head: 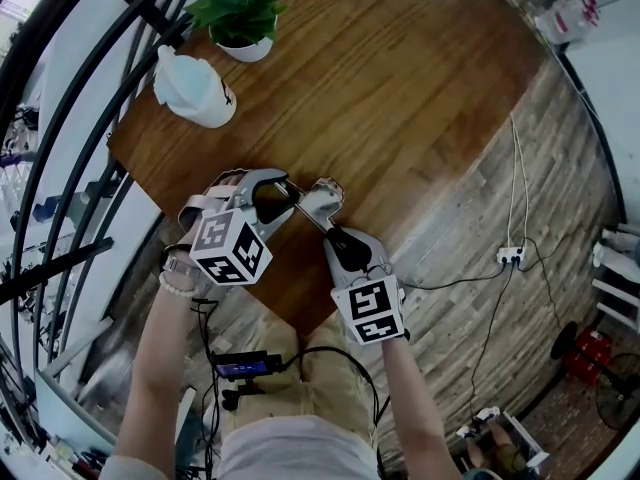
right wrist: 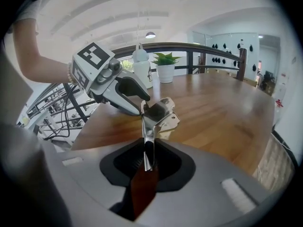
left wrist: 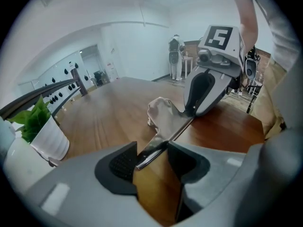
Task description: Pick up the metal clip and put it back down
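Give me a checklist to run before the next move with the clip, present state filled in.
1. Right claw gripping a clip handle: ok, jaws shut on the thin handle.
2. Left claw gripping the other handle: ok, the handle end sits between its pads.
3. Clip over the table, not past the edge: ok, though it is near the edge closest to the person.
4. Clip body resting on the wood or lifted: cannot tell.
5. Bottle and plant clear of the clip: ok, both stand at the far side.

Rm w/ wht walls [left wrist: 132,51], gray plank floor [head: 470,218], wood table [head: 400,88], blk railing [right wrist: 199,45], ceiling lamp [right wrist: 150,34] lit.
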Demonstrator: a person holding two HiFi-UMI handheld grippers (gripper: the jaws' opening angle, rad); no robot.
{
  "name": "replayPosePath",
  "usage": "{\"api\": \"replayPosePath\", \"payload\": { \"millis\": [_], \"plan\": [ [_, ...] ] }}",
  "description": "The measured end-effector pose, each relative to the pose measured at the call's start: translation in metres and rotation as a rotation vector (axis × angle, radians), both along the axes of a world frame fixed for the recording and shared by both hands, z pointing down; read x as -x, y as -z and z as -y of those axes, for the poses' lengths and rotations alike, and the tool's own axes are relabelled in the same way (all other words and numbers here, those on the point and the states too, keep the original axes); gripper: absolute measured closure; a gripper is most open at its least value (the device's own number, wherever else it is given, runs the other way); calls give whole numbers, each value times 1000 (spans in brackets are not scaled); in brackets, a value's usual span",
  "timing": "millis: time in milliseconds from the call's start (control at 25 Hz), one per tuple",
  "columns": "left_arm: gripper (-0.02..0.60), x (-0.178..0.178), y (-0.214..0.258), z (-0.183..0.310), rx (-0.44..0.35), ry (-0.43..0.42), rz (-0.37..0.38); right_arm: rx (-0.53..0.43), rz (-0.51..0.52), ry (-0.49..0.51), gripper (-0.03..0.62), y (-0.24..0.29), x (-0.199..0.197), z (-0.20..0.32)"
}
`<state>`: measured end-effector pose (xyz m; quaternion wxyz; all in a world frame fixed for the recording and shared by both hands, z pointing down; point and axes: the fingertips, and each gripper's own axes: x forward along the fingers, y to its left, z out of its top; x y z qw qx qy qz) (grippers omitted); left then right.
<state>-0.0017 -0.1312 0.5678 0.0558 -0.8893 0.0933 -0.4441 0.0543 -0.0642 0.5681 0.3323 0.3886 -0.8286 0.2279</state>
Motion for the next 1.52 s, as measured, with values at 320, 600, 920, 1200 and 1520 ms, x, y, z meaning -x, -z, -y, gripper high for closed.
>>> {"api": "replayPosePath", "payload": {
  "millis": [320, 600, 920, 1200, 1520],
  "plan": [
    [383, 0, 1, -4, -16, -23, 15, -6, -30, 58, 531, 0, 2, -5],
    [394, -6, 2, -8, -38, -77, 35, -9, -16, 98, 548, 2, 5, -7],
    [442, -6, 0, -11, -82, -137, 78, -10, -26, 107, 551, 1, 1, -6],
    [483, -4, 2, -21, -74, -165, 93, -20, -50, 142, 551, 2, -3, -7],
    [516, -6, 5, -32, -100, -182, 116, -55, -120, 211, 551, 4, -7, -11]
  ]
}}
